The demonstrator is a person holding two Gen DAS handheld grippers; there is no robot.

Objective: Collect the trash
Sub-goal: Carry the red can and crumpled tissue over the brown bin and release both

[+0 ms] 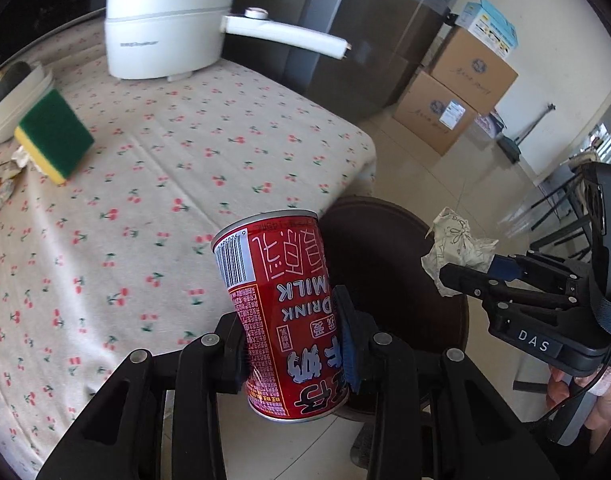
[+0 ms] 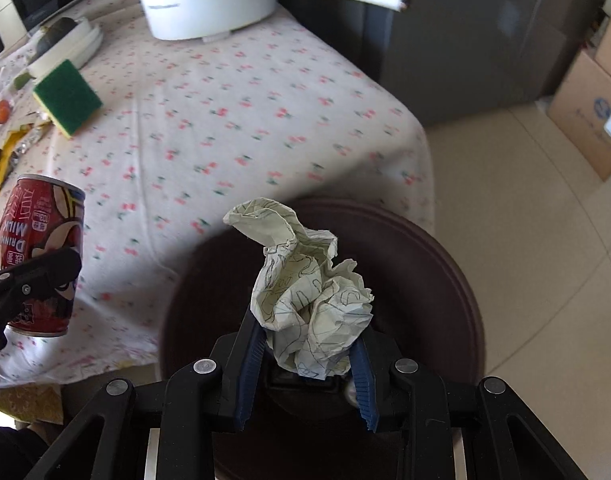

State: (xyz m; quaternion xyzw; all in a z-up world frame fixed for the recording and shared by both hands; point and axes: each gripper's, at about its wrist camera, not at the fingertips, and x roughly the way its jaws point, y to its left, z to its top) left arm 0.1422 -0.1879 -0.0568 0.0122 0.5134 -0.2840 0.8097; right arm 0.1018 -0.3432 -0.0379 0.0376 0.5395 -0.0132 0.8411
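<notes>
- I have the left gripper closed on a red cylindrical metal milk-drink can; its fingers clamp the can's lower half from either side, and the can's long axis runs roughly along them, tilted a little.
- My right gripper grips a crumpled ball of pale printed paper; the blue-padded fingers pinch its base and the rest of the wad sticks out beyond the tips.
- Both pieces of trash are in the air, off the table with the cherry-print cloth.
- The relation that counts: a dark brown round bin stands on the floor at the near right corner of the table. In the right wrist view the paper hangs straight over its mouth, so the right hand is the nearer one.
- The can sits to the left of the paper, over the table's edge with only the bin's left rim behind it, so I judge it needs to travel further right before any drop.
- I judge this as the carry-to-bin stage, nothing released yet.
- More trash seems to wait on the far left of the table: a yellow snack wrapper near the green-and-yellow sponge.
</notes>
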